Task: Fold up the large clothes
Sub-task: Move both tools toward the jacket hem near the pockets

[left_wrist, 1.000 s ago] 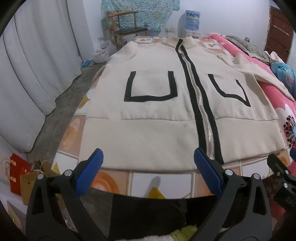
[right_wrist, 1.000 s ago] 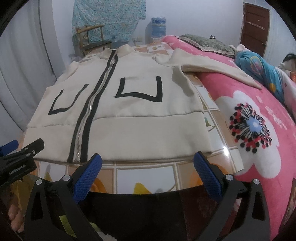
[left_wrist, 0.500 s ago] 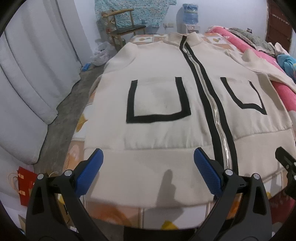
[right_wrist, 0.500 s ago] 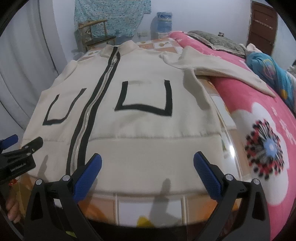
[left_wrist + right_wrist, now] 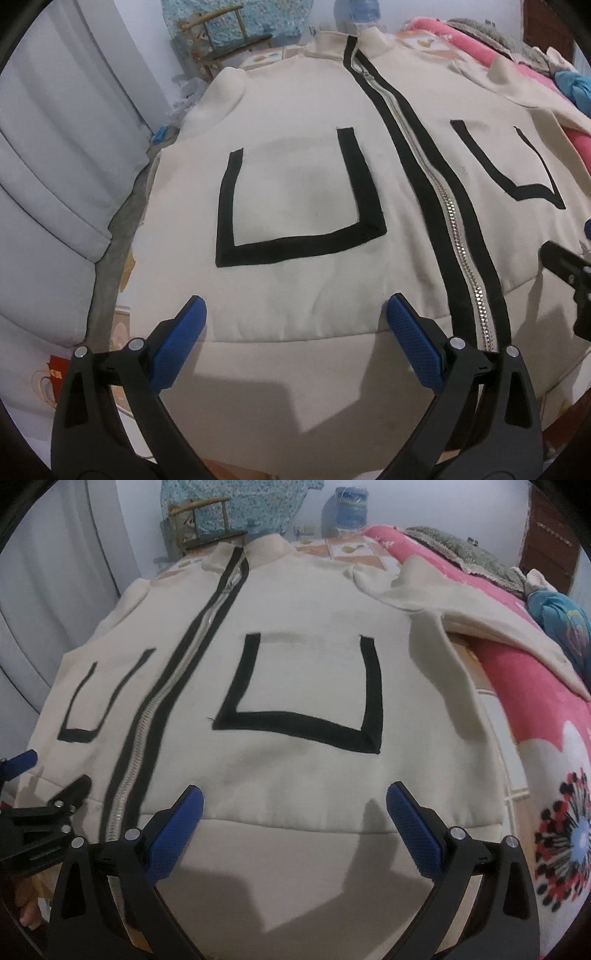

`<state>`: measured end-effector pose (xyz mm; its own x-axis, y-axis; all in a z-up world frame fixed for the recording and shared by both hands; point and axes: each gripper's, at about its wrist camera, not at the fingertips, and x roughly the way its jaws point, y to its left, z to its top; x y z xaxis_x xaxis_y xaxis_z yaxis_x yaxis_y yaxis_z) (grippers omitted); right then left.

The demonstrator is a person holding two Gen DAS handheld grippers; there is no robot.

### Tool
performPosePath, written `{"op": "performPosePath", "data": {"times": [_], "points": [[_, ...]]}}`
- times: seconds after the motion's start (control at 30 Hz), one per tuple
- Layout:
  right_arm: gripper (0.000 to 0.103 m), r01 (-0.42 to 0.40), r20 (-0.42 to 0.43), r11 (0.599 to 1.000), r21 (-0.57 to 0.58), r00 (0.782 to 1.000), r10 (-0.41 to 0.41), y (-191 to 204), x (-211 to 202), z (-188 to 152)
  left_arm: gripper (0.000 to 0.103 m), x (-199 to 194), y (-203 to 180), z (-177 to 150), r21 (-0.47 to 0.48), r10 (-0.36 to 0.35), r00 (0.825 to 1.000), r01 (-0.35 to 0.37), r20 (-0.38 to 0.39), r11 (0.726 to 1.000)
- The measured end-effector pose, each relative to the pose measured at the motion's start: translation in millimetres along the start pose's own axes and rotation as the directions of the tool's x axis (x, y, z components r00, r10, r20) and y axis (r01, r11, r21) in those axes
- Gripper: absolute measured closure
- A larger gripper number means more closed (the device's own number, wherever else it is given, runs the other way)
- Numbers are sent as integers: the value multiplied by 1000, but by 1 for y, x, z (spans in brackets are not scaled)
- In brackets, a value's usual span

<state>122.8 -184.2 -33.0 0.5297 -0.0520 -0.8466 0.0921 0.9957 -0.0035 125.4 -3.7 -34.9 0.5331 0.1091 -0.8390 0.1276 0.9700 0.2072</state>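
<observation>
Cream fleece jacket with black zip trim and black U-shaped pocket outlines [image 5: 295, 184] lies spread face up and zipped shut on a table covered with a fruit-print cloth [image 5: 122, 321], its collar pointing away towards the wooden chair [image 5: 229, 33] and the water bottle [image 5: 345, 509] at the far wall. One sleeve [image 5: 461, 605] trails off to the right onto the pink flowered blanket [image 5: 535, 701]; the other is not clearly in view. A second ago both cameras looked at the whole garment from beyond its hem, with bare tablecloth between the fingers and the fabric; now the jacket fills each view and the hem band sits under the fingertips, so both tools have advanced over the lower edge. The left gripper [image 5: 295, 339] hangs with its blue pads spread wide over the hem, left of the silver zipper [image 5: 458, 240], holding nothing. The right gripper [image 5: 293, 821] stands equally wide apart over the hem on the zipper's other side, also empty, and its shadow falls on the band beneath it. Each tool shows at the edge of the other's view, so they are working side by side. No fold has been made yet; judging by the approach, the likely next step is to pinch the hem at two points, and catching both layers evenly will matter for a straight fold.
</observation>
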Motion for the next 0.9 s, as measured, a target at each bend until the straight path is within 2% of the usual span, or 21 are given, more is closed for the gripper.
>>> {"op": "performPosePath", "data": {"times": [0.17,0.37,0.9], "points": [[6,-15,-5,1000,-12,1000,15,-2,10,-1,8,3,3,-3,-23,-24,1000,25,13,999],[6,-32,-3,999,-19,999,32,-3,12,0,7,11,19,-3,-145,-111,993,106,-30,984],[6,-53,7,998,-33,999,54,-6,14,1,7,16,22,0,-110,-152,988,149,-23,983]]}}
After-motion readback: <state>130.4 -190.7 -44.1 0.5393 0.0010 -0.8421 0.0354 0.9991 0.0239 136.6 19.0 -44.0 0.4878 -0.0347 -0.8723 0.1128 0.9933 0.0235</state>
